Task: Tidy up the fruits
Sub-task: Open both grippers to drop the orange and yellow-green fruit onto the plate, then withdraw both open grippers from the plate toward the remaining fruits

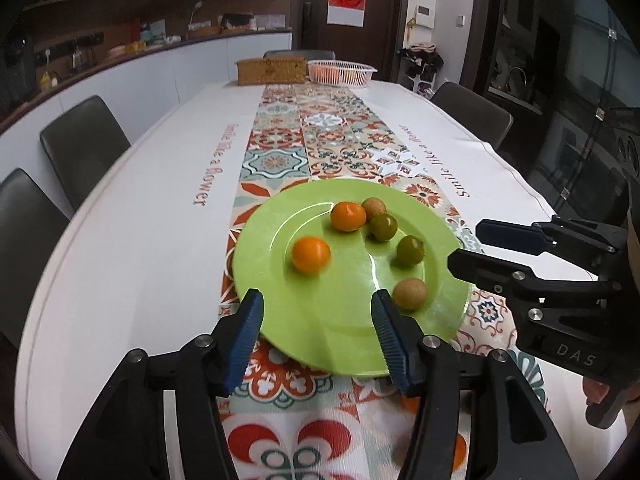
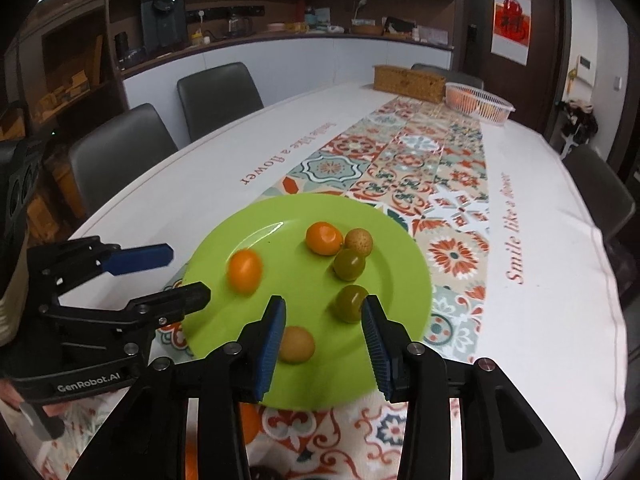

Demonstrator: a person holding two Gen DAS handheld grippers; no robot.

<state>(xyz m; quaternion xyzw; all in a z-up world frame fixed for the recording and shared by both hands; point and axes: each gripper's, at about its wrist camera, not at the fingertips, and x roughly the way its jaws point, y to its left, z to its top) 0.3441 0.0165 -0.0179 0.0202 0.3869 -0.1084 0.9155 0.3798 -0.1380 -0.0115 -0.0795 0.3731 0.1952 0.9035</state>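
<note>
A green plate (image 1: 320, 320) (image 2: 224, 240) lies on the patterned runner and holds several small fruits. One orange fruit (image 1: 311, 255) (image 2: 245, 271) looks blurred. Another orange fruit (image 1: 348, 216) (image 2: 324, 237) lies beside a tan fruit (image 1: 374, 208) (image 2: 359, 241) and a green one (image 1: 383, 227) (image 2: 349, 264). A second green fruit (image 1: 410, 250) (image 2: 351, 303) and a second tan fruit (image 1: 410, 293) (image 2: 297, 344) lie nearer. My left gripper (image 1: 318, 336) (image 2: 188, 276) is open at the plate's near-left edge. My right gripper (image 2: 324, 342) (image 1: 464, 246) is open over the near rim, with the tan fruit by its left finger.
A white mesh basket (image 1: 341, 73) (image 2: 478, 102) with orange fruit and a woven box (image 1: 271, 71) (image 2: 408, 78) stand at the table's far end. Grey chairs (image 1: 82, 140) (image 2: 218, 94) line the left side, another (image 1: 472, 114) the right. More orange fruit (image 2: 250, 424) lies under my right gripper.
</note>
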